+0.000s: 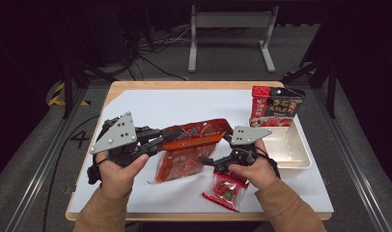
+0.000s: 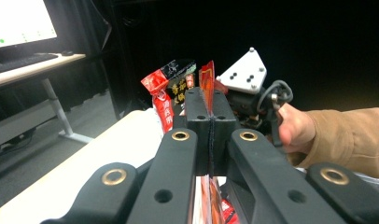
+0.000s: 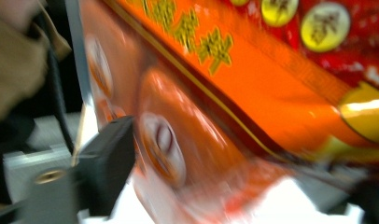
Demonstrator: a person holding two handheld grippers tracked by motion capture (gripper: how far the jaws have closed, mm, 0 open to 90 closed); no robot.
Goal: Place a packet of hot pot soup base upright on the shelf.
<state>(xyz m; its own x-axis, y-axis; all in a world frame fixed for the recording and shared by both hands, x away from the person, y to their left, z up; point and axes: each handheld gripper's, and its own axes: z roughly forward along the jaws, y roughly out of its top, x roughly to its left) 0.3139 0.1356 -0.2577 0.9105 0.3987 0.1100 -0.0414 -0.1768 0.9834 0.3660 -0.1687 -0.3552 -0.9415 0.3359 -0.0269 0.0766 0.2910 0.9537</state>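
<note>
Left gripper (image 1: 161,140) is clamping the orange bag (image 1: 194,147) shut-tight, right gripper (image 1: 218,151) is standing open around it — a hard tug could rip it.

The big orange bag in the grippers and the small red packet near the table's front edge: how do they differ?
The big orange bag is far larger than the small red packet. The bag is pinched shut at its edge by the left gripper, with the right gripper at its side; the packet lies flat and free on the table. The bag is orange and red with yellow lettering; the packet is red and partly see-through. Both are glossy sealed food packs.
</note>
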